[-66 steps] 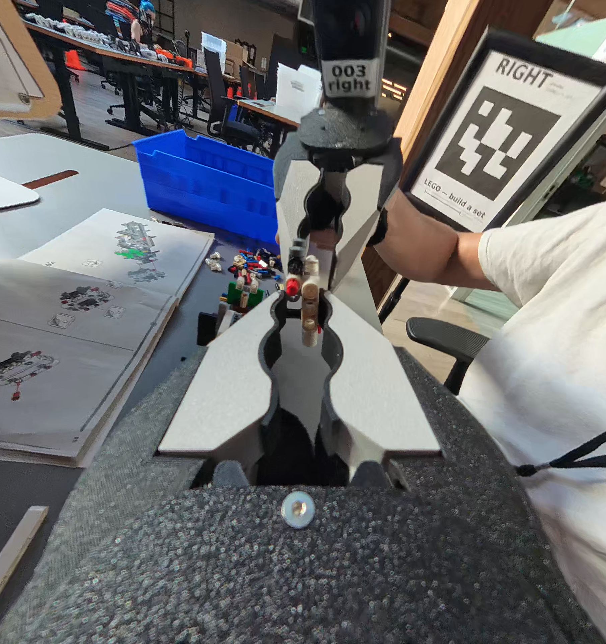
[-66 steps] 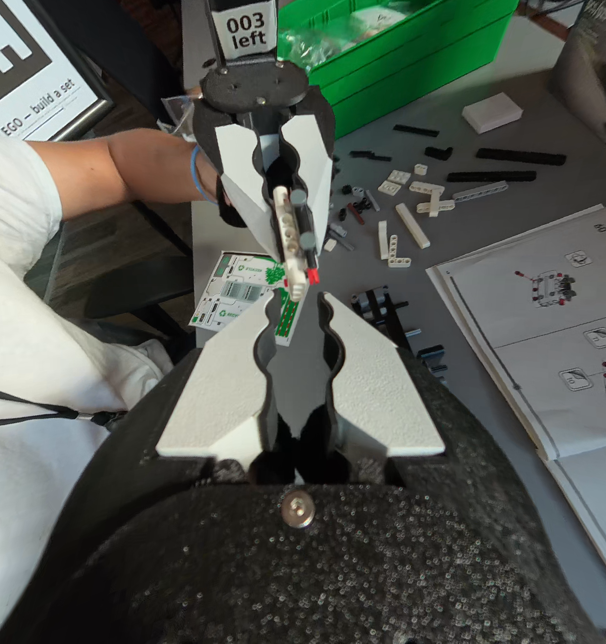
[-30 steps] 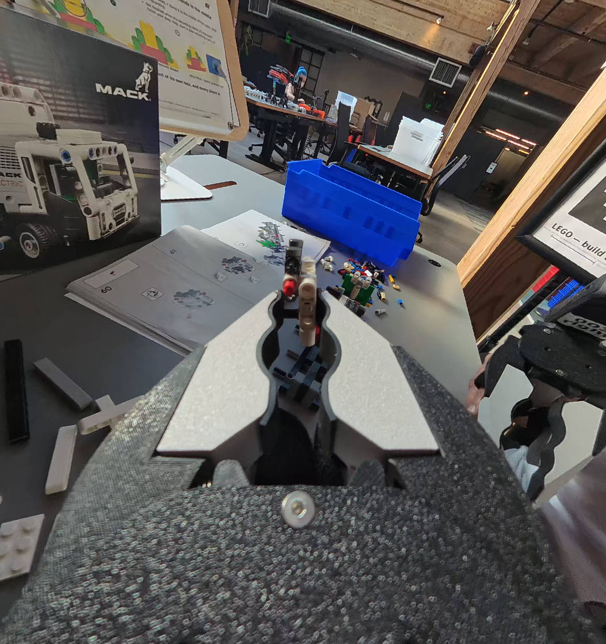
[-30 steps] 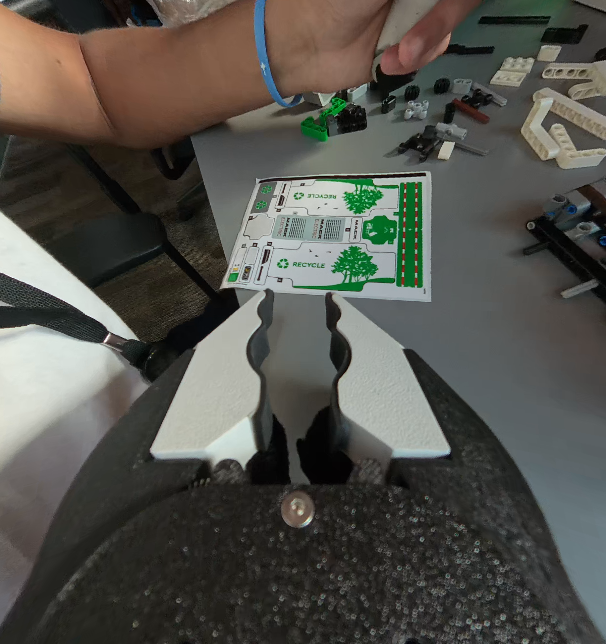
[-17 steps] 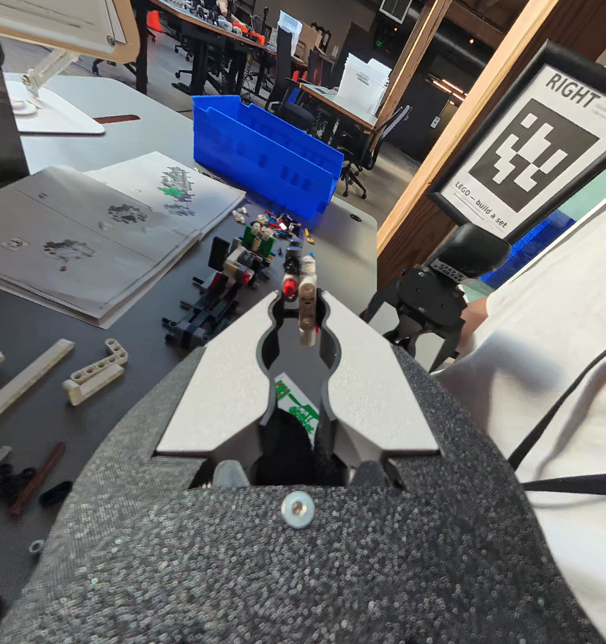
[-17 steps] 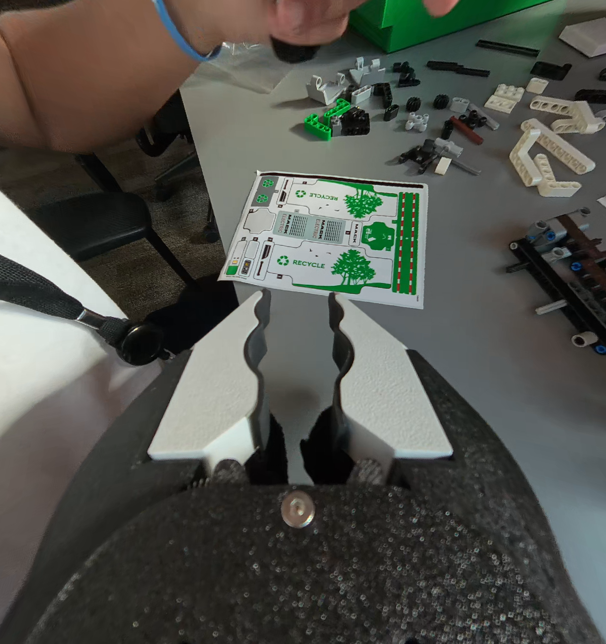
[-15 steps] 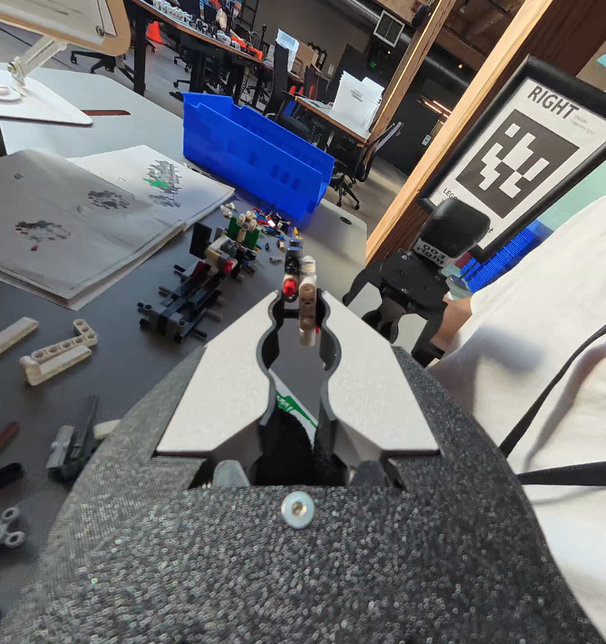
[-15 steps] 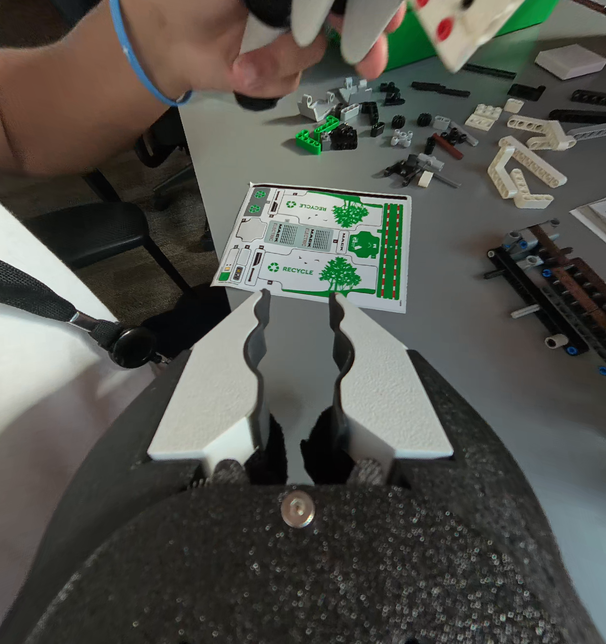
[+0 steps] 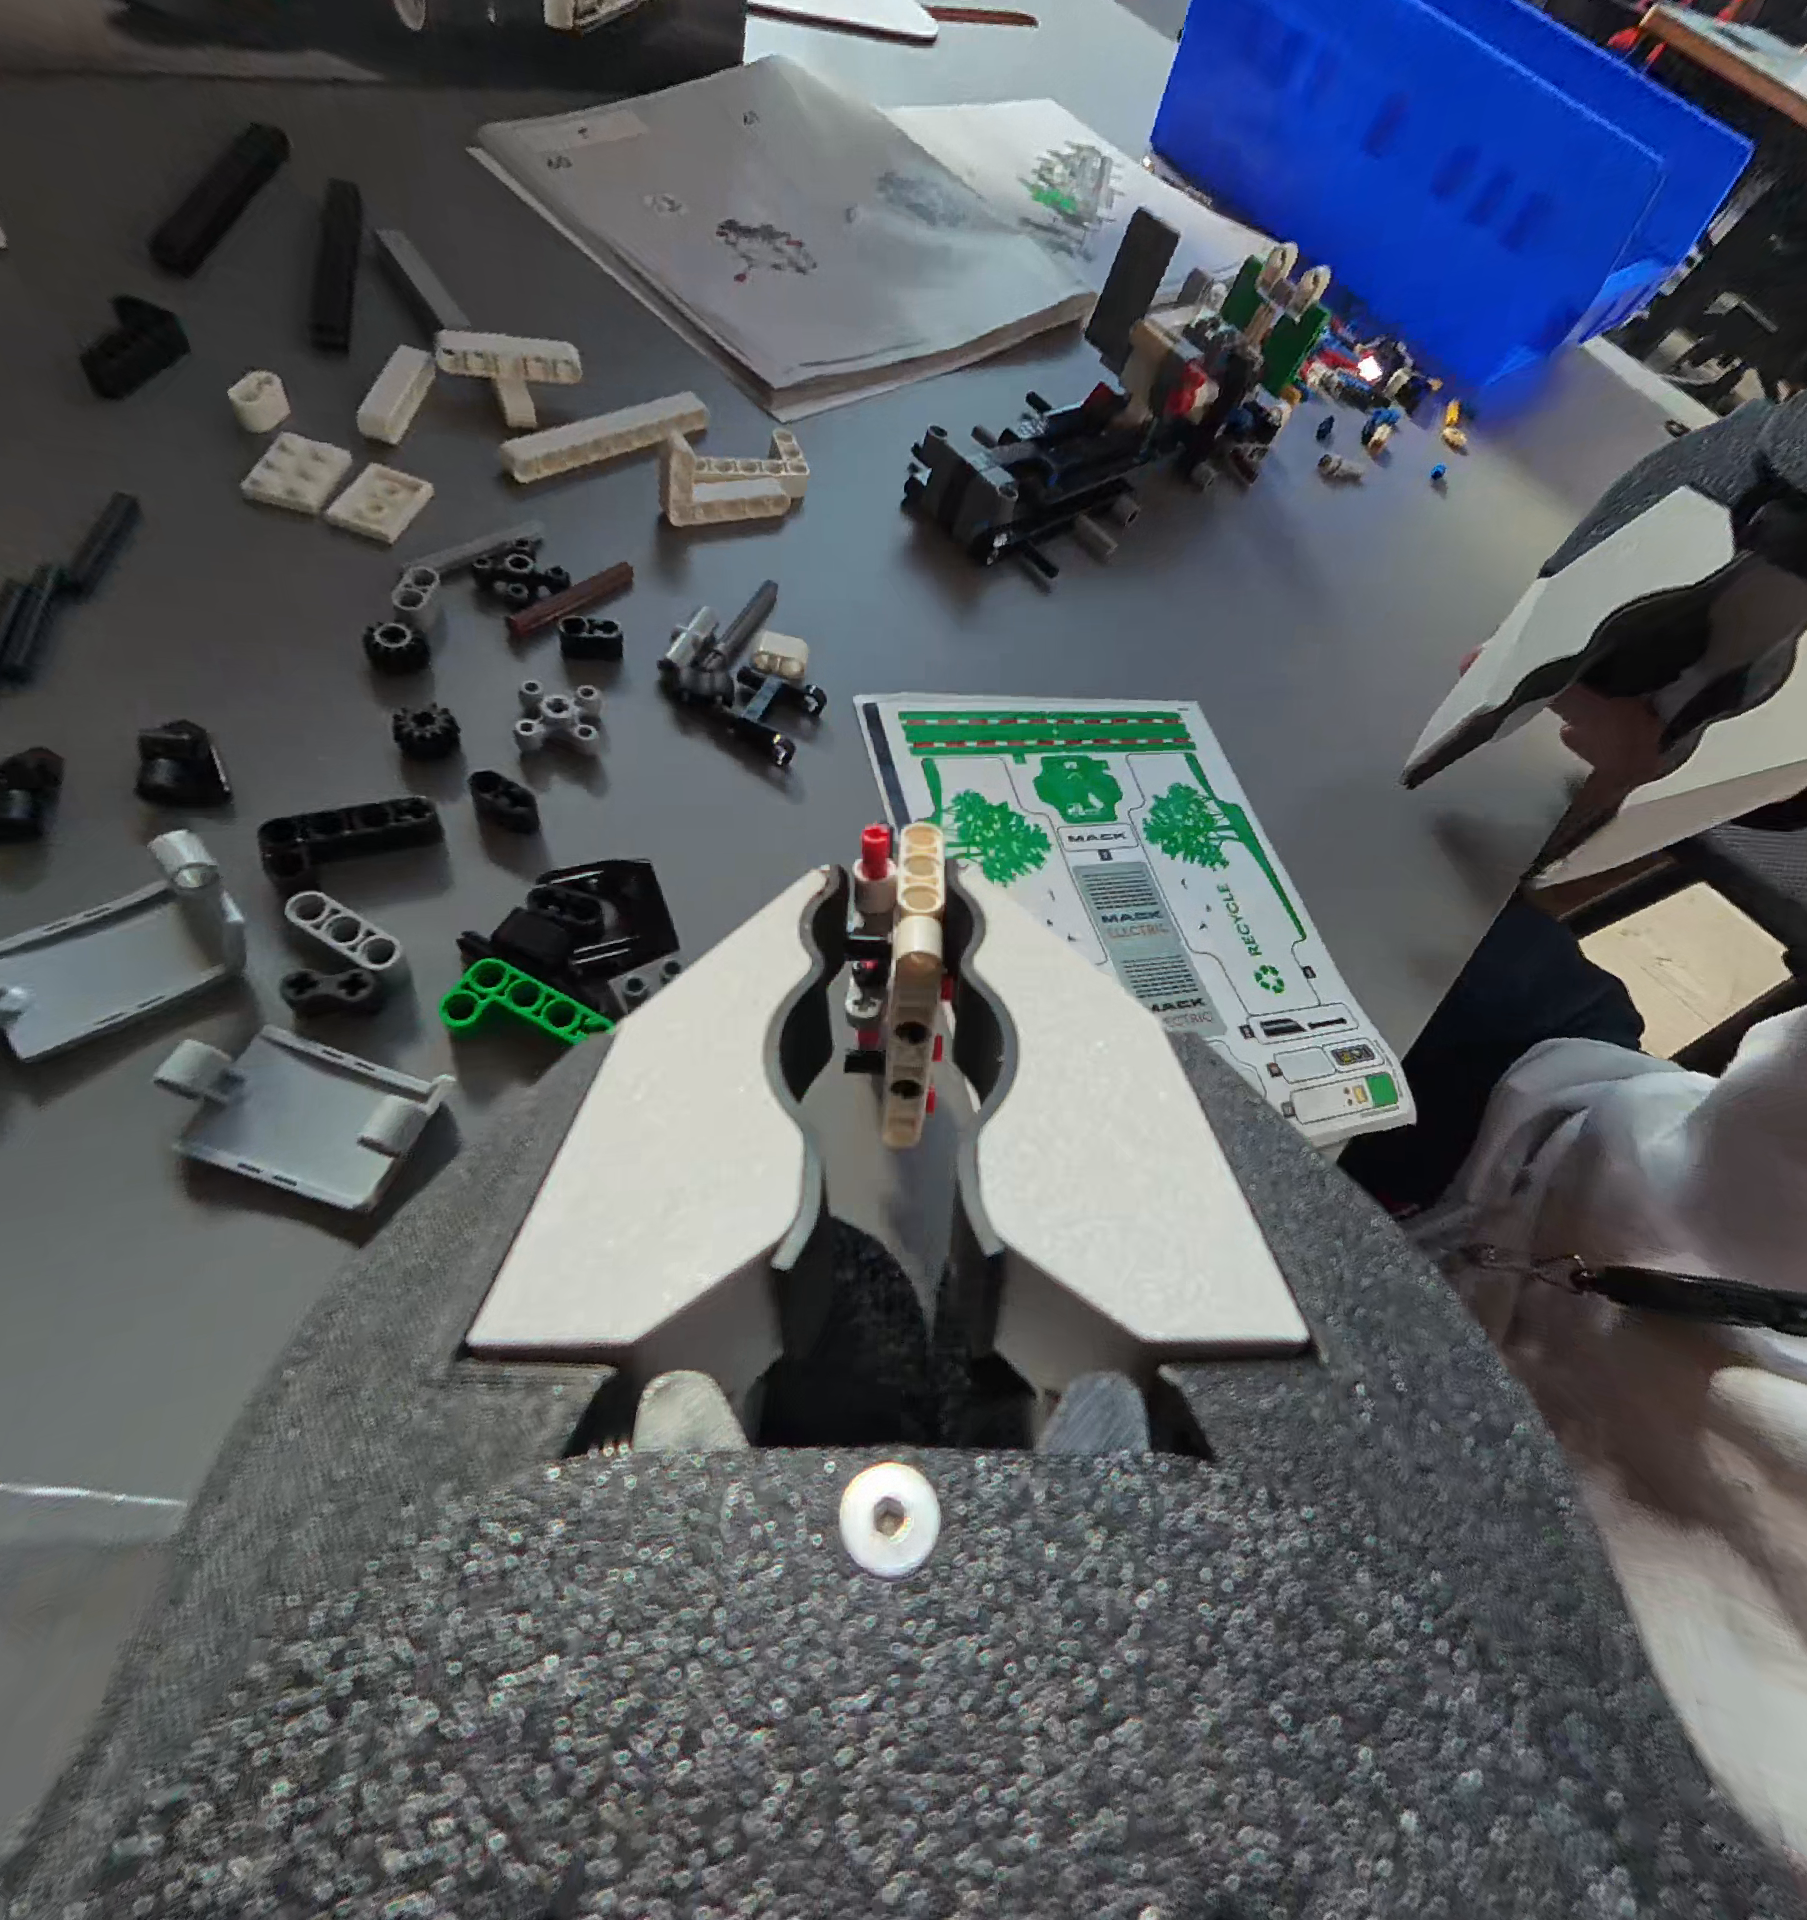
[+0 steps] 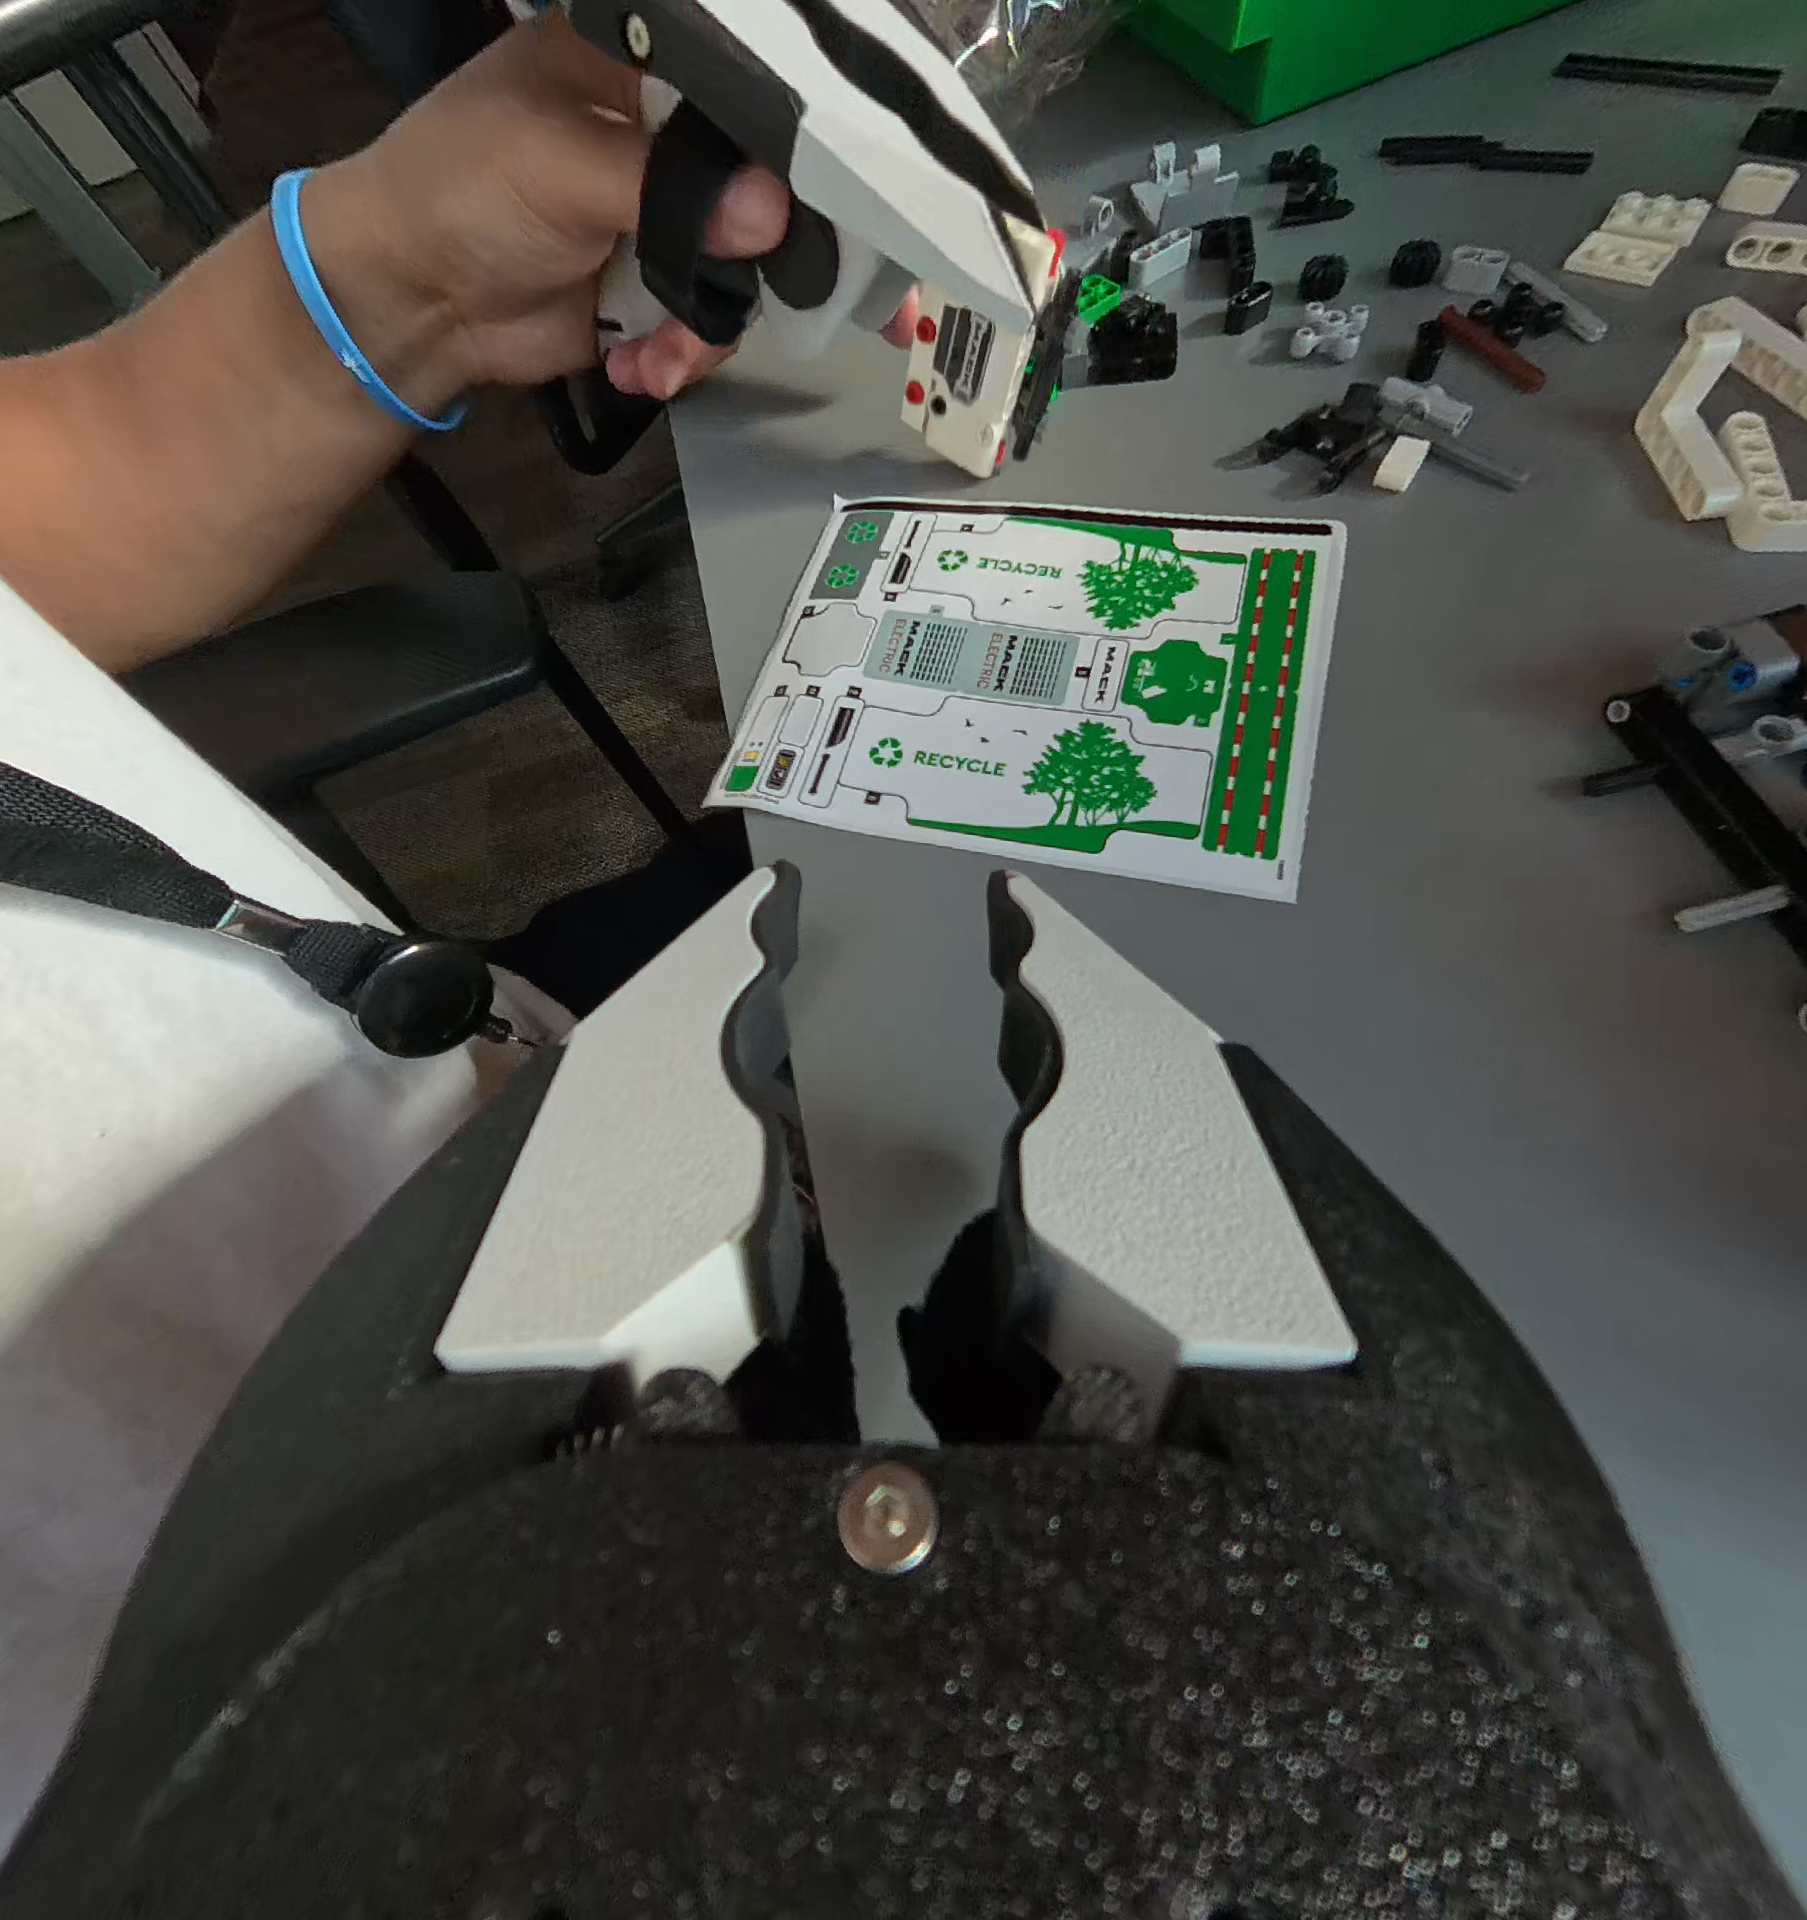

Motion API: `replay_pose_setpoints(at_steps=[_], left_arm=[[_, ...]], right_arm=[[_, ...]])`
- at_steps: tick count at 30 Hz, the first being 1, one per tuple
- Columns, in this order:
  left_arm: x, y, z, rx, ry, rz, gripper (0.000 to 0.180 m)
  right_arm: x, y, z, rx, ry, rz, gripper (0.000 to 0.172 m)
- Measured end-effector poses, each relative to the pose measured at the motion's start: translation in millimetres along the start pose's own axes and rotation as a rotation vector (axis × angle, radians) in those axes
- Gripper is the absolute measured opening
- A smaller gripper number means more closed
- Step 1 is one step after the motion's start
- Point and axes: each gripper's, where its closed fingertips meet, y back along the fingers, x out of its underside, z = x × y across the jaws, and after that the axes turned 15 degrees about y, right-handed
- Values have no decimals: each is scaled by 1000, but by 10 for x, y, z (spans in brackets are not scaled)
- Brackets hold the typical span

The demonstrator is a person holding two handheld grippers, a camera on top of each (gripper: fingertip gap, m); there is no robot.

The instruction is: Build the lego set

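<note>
My left gripper is shut on a small brick assembly: a tan holed beam with grey, black and red pins. It hangs above the grey table near the sticker sheet. The right wrist view shows that gripper from the side, with the assembly as a white panel with red pins just above the table. My right gripper is open and empty, low over the table's near edge just short of the sticker sheet. It also shows at the right edge of the left wrist view.
Loose black, grey and white bricks are scattered left of the sheet, with a green angle beam. A dark chassis build, an open instruction book and a blue bin lie farther back. A green bin stands beyond. Spacing between my two grippers at the tips: around 15 cm. The left gripper is farther from the dark chassis build, some 25 cm, than the right, some 15 cm.
My left gripper has tipped down toward the table with the assembly still in its grasp. My right gripper has opened a little wider near the sticker sheet.
</note>
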Motion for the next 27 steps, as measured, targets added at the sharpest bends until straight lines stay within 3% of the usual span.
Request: replay_pose_setpoints(at_steps=[4, 14, 27], left_arm=[[58, 22, -26, -16, -49, 22, 15], [199, 97, 23, -86, -160, 123, 15], [242, 182, 92, -109, -174, 172, 19]], right_arm=[[-68, 10, 72, -41, -70, -52, 34], [47, 123, 76, 29, -92, -44, 33], [109, 130, 43, 25, -89, -25, 32]])
